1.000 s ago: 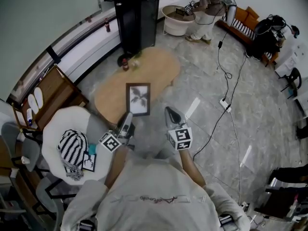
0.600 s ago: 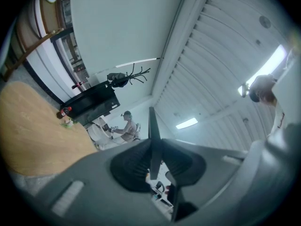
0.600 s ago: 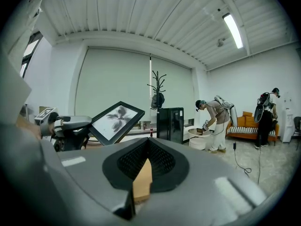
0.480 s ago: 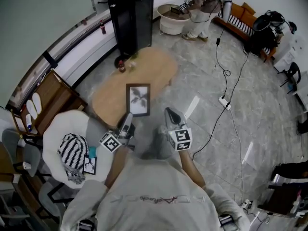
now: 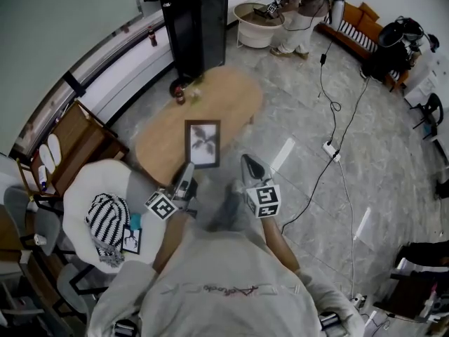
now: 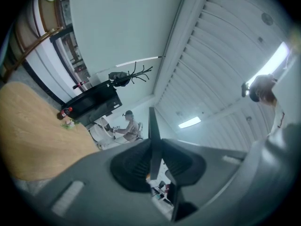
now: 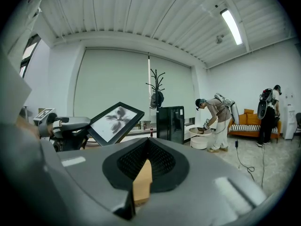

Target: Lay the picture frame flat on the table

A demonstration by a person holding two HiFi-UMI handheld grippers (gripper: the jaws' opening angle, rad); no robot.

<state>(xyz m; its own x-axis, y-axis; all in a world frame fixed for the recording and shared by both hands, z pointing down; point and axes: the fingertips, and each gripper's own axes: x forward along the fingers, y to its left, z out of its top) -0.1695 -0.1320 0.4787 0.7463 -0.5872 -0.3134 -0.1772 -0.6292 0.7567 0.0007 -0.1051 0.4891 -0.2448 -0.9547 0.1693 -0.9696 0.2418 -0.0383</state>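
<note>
- Left tongs (image 6: 154, 149) pinch the picture frame (image 5: 202, 144) by its lower edge.
- Right tongs (image 7: 147, 149), at 3 o'clock of the left pair, are pressed together and empty.
- The frame is tilted in the air at 12 o'clock of the left tongs, over the near half of the wooden table (image 5: 231, 93).
- It looks stiff and light, probably glazed and breakable. Grip the rim, not the face.
</note>
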